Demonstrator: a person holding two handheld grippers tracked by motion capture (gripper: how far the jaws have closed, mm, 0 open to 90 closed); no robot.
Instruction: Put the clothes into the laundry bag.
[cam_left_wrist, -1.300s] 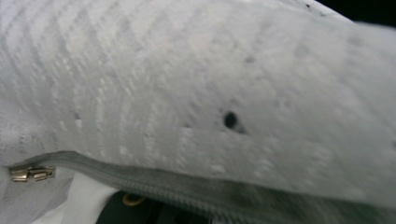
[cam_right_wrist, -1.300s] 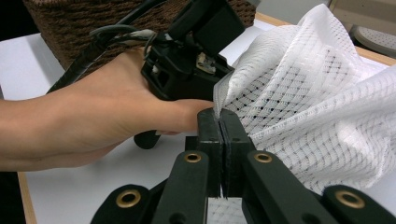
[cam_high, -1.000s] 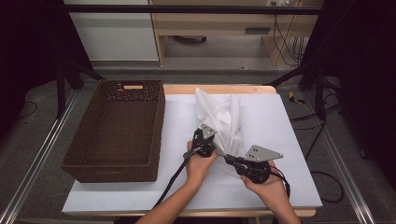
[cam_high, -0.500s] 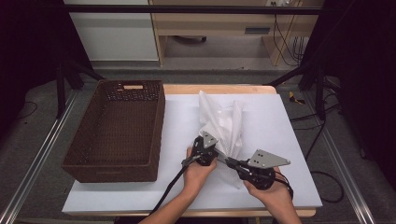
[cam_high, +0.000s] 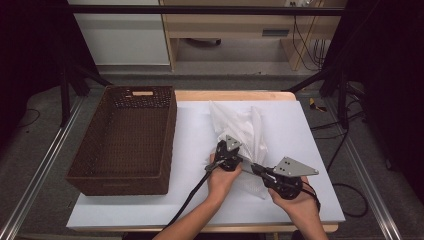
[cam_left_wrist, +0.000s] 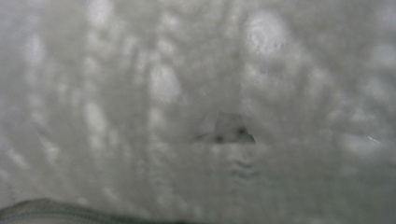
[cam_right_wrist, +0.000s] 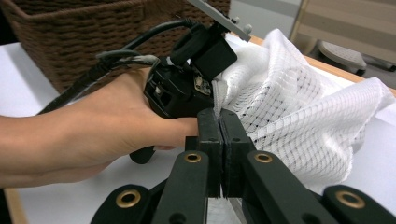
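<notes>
I am pinching the white mesh bag (cam_high: 239, 131) with both grippers, left gripper (cam_high: 235, 159) and right gripper (cam_right_wrist: 223, 125) clamped on it; next I should probably lift it toward the basket (cam_high: 125, 175).

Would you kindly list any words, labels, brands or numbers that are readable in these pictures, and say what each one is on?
No readable text in any view.
The pale tag on the far rim of the brown wicker basket: too small to tell whether it carries writing.
The white mesh bag, the white table cover and the black right gripper: no lettering visible.
The left gripper view is too blurred to read.
</notes>
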